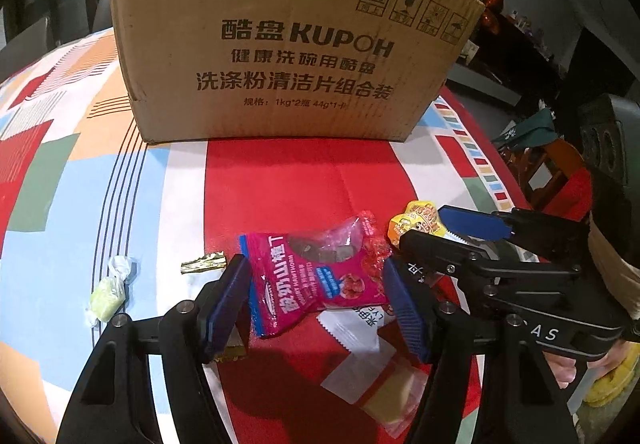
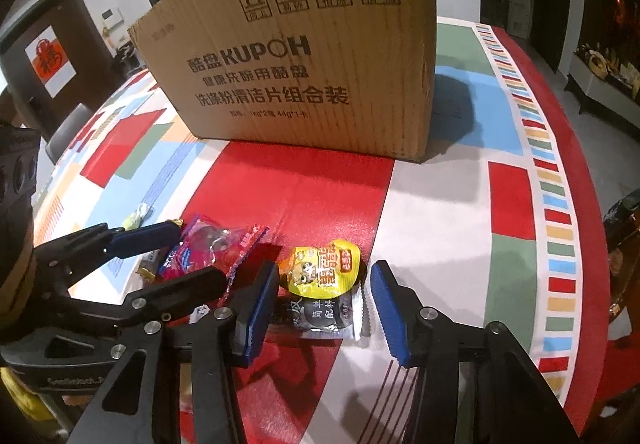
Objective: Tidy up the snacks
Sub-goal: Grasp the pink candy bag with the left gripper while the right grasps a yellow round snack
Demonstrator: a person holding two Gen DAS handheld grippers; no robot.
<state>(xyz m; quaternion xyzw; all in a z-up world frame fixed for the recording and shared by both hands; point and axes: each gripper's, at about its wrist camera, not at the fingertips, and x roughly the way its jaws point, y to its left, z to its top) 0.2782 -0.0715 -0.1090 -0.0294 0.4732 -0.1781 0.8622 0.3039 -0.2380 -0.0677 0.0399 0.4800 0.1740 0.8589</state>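
A brown cardboard box [image 1: 288, 44] stands at the back of the table; it also shows in the right wrist view [image 2: 304, 64]. My left gripper [image 1: 316, 292] is open, its blue pads on either side of a pink snack packet [image 1: 316, 276] lying on the cloth. My right gripper [image 2: 324, 308] is open around a yellow snack packet [image 2: 324, 268] and a dark packet [image 2: 324, 314] under it. The right gripper shows in the left wrist view [image 1: 440, 232], and the left gripper in the right wrist view [image 2: 176, 252].
A green wrapped candy [image 1: 108, 292], a gold-wrapped candy [image 1: 202, 264] and a white and yellow packet [image 1: 380, 384] lie on the colourful tablecloth [image 1: 80, 184]. The table's right edge [image 2: 592, 244] drops off to chairs and the floor.
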